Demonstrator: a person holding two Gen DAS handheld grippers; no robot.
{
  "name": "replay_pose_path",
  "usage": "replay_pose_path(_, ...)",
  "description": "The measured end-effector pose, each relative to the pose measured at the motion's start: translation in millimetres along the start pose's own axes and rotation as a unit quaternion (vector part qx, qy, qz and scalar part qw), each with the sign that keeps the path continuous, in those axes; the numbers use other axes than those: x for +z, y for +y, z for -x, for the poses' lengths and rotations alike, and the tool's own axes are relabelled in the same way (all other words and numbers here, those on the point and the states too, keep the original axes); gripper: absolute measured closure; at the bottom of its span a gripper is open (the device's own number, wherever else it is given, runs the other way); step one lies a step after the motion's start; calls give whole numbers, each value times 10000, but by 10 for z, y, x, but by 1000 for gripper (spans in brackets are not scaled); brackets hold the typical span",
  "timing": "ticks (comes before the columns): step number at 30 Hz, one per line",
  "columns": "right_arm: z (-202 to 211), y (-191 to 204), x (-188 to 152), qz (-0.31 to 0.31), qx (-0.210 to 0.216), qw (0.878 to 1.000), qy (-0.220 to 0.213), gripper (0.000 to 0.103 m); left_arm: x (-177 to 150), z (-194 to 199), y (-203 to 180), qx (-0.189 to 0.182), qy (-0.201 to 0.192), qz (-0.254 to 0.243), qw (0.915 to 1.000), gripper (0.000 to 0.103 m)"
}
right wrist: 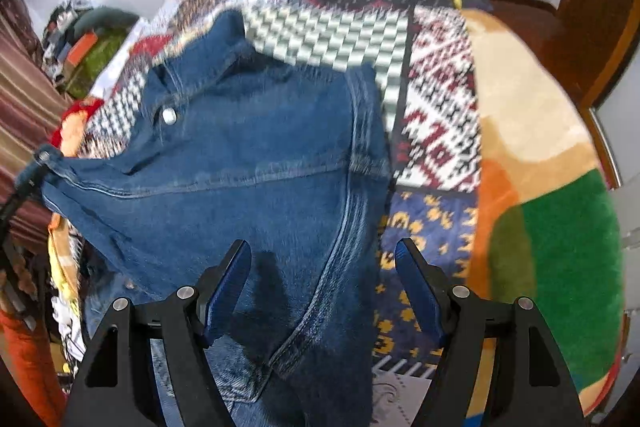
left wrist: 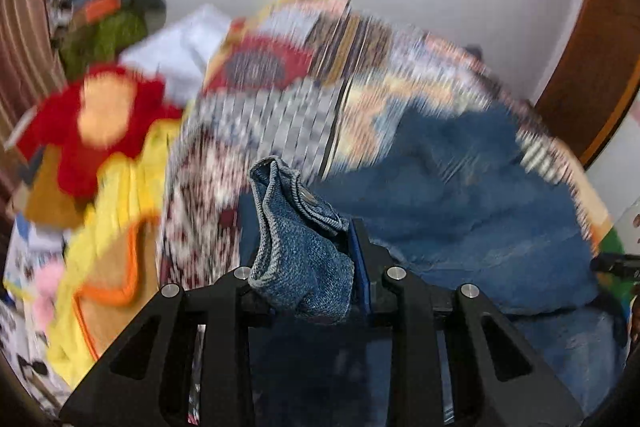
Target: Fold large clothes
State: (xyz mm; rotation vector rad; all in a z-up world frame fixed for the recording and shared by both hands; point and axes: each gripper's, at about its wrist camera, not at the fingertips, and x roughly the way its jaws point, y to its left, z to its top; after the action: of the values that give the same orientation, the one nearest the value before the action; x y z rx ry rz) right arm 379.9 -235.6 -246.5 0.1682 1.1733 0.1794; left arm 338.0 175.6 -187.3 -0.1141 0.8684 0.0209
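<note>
A blue denim jacket (right wrist: 248, 155) with a metal button lies spread on the patterned bedspread (right wrist: 440, 107). My left gripper (left wrist: 304, 247) is shut on a bunched edge of that denim (left wrist: 296, 227), lifted off the bed; the rest of the jacket (left wrist: 460, 207) trails away to the right. In the right wrist view the pinched corner (right wrist: 44, 163) shows at the far left, pulled taut. My right gripper (right wrist: 322, 251) hangs open just above the jacket's lower part, near a seam, with its blue pads (right wrist: 228, 283) clear of the cloth.
A red and yellow plush cloth (left wrist: 92, 131) and a heap of clothes (left wrist: 104, 15) lie at the left. A green, orange and beige fleece blanket (right wrist: 560, 247) covers the bed's right side. A wooden door (left wrist: 592, 67) and a white wall stand behind.
</note>
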Motion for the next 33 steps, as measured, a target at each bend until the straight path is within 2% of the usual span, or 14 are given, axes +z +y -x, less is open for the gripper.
replay_pose_path(3,-101,-13,-32,0,-6,9999,119,30,-272,-241,154,-85,486,179,9986,70)
replay_pose_path(5,-106,-33,-29,-41,2,9999,119,27,-387,-331,200,-117,685,266,9972,62)
replay_pose_path(9,-128,-71,-49,-83,-12,9998,157,24,-665,-495,305,134,1062,374,9936,52)
replay_pose_path(11,-131,-85,-63,-82,-17,9998,163,23,-773,-501,388,157,1096,533,9924,34)
replay_pose_path(13,-129,-86,-60,-88,-16,9998,166,23,-822,-450,454,163,1053,727,9916,26)
replay_pose_path(17,-97,-23,-4,109,-86,9998,145,23,-814,-363,501,11,1125,744,9909,25)
replay_pose_path(19,-53,28,39,274,-126,9995,65,23,-733,-292,518,93,1134,713,9909,25)
replay_pose_path(21,8,81,103,410,-96,9991,-55,23,-618,-208,536,263,986,628,9928,25)
replay_pose_path(26,194,77,342,311,43,9984,-480,23,-286,-167,600,297,795,610,9945,24)
replay_pose_path(31,252,-66,690,20,238,9977,-629,23,23,-339,703,117,824,855,9929,22)
replay_pose_path(33,213,-127,788,-15,202,9978,-628,23,92,-463,779,-165,914,1078,9898,22)
